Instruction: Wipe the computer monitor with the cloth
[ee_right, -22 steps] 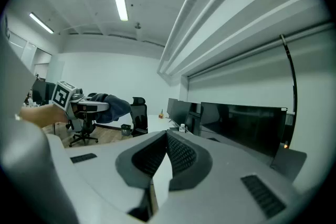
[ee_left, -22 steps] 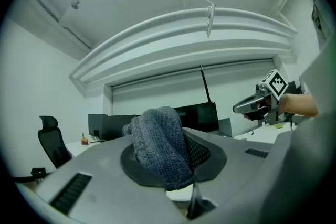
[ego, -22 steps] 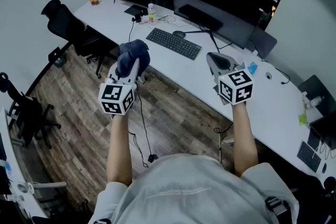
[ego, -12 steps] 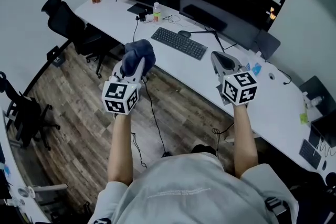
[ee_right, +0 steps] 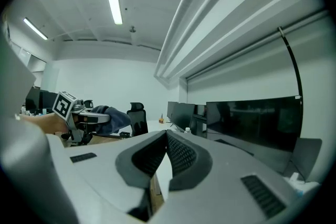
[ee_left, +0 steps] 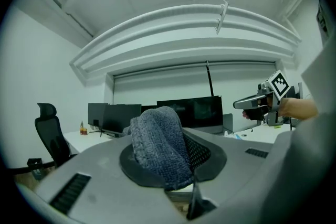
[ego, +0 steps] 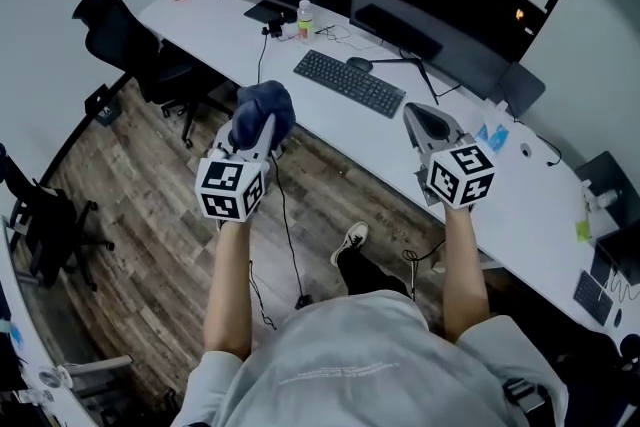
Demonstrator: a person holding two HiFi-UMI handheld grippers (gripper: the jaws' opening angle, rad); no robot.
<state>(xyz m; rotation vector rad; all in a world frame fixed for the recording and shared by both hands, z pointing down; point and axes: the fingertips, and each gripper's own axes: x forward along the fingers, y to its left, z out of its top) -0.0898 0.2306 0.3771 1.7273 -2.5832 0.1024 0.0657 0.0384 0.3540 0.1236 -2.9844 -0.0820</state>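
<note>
One cloth gripped in left claw, right claw clenched empty; keyboard before monitor.

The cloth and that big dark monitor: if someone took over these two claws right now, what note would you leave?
Left claw: shut on the blue cloth.
Right claw: shut, empty.
Both are held in the air short of the desk; the monitor stands at the desk's far edge, untouched by the cloth.
Done: cloth picked up.
Left: step in, press cloth to the screen, wipe it across.
</note>
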